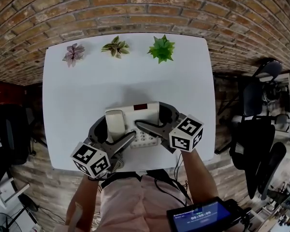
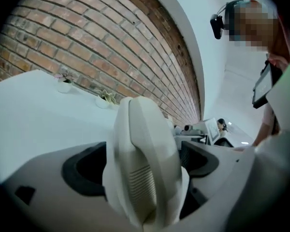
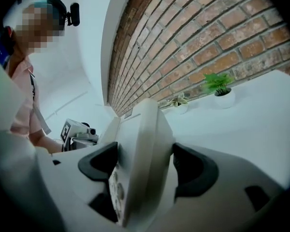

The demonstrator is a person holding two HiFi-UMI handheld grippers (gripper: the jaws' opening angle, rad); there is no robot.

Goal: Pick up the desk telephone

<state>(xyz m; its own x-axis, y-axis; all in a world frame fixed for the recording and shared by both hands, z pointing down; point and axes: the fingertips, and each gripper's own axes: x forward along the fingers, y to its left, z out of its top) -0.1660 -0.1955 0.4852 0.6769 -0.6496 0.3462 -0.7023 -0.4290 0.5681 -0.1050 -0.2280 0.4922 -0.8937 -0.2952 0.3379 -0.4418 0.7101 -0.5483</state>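
Observation:
A white desk telephone [image 1: 144,111] sits on the white table [image 1: 87,91] near its front edge, with the handset [image 1: 116,123] on the cradle at the left end. My left gripper [image 1: 117,130] straddles that end. In the left gripper view the handset [image 2: 142,144] fills the space between the black pads [image 2: 84,170], with a thin gap at each side, so my left gripper [image 2: 145,166] is open. My right gripper [image 1: 154,118] is at the phone's right end. In the right gripper view both pads [image 3: 195,170] rest against the phone body [image 3: 140,149], with the keypad edge showing on the left.
Three small potted plants [image 1: 74,53] [image 1: 116,46] [image 1: 161,48] line the table's far edge by the brick wall. Dark office chairs [image 1: 261,129] stand to the right, and a red box [image 1: 5,91] to the left. A device with a lit screen [image 1: 203,217] hangs at the person's waist.

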